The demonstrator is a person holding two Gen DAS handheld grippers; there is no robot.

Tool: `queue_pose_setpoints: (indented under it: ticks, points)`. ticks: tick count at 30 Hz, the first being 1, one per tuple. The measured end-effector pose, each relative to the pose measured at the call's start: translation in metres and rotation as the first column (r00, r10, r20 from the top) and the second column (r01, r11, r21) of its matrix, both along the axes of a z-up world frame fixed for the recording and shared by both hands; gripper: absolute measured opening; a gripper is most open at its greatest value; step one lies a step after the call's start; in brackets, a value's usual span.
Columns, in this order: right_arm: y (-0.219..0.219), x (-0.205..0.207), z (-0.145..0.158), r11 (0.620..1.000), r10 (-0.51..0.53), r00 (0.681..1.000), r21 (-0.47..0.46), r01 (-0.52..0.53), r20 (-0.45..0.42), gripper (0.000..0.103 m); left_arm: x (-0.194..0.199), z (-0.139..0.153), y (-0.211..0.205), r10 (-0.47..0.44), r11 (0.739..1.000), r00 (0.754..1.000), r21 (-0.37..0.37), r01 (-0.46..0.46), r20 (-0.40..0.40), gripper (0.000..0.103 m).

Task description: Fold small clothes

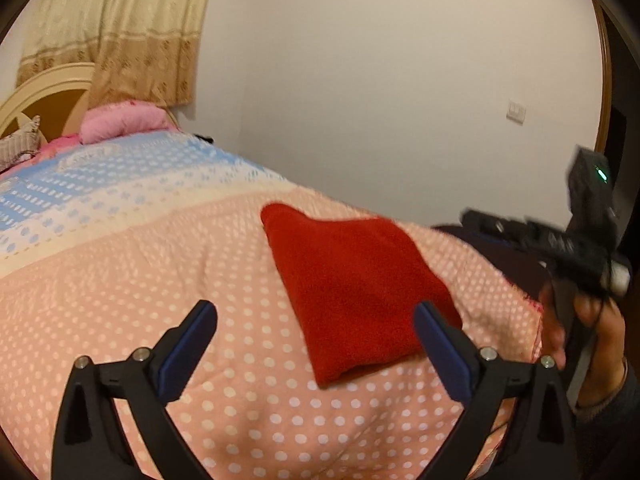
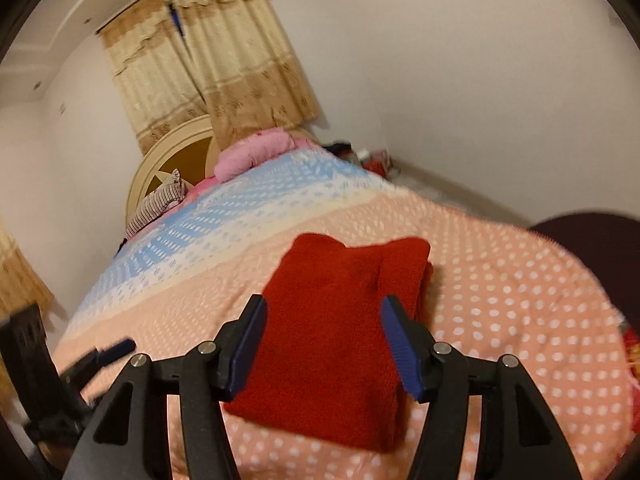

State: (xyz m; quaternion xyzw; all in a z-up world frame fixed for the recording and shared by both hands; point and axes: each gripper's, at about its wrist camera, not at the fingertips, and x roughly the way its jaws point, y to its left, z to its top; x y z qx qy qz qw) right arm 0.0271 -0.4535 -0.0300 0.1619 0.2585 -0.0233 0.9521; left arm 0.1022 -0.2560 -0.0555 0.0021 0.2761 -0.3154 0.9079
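bed (image 1: 120, 280) with a peach polka-dot blanket fills both views; blue-and-white band and a pink pillow (image 1: 124, 122) toward the headboard, around 10 o'clock in the left wrist view.

red garment (image 1: 352, 292) lies flat on the peach part of the blanket, already folded into a compact oblong packet, layered edges showing along its right side in the right wrist view (image 2: 340, 332). looks like a soft knit or fleece: light, limp, no stiffness, not fragile, fuzzy surface so slip is unlikely. judged best taken at a corner or along the stacked edge, pinching all layers together so the fold does not fall open; a grab at the middle would likely bunch it.

left gripper (image 1: 316, 344): jaws spread wide, released, nothing between the pads. garment sits at about 1 o'clock from the jaw gap, its near corner passing behind the right-hand finger, no contact visible.

right gripper (image 2: 324, 344): jaws parted, empty, hovering above the garment, which lies straight ahead at 12 o'clock, framed between the fingers but below them, apart. this gripper also shows blurred at 3 o'clock in the left wrist view, a hand (image 1: 600, 336) on its handle.

fold looks finished.
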Motion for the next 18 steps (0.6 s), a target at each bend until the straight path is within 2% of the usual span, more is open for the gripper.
queue_pose_setpoints:
  ticks: [2,6,18]
  points:
    - [0.014,-0.017,0.008,0.999,-0.006,0.999,-0.052,0.008,0.041,0.070,-0.006,0.007,0.003,0.005,1.000,1.000,-0.010,-0.005,0.024,0.102]
    - [0.038,-0.037,0.017,0.988,-0.004,0.996,-0.156,0.018,0.090,0.074,-0.012,0.013,0.007,0.007,1.000,0.999,-0.017,-0.007,0.050,0.102]
    - [0.048,-0.046,0.021,0.989,0.011,0.995,-0.150,0.005,0.101,0.074,-0.021,0.016,0.014,0.026,0.999,0.997,-0.026,-0.025,0.072,0.103]
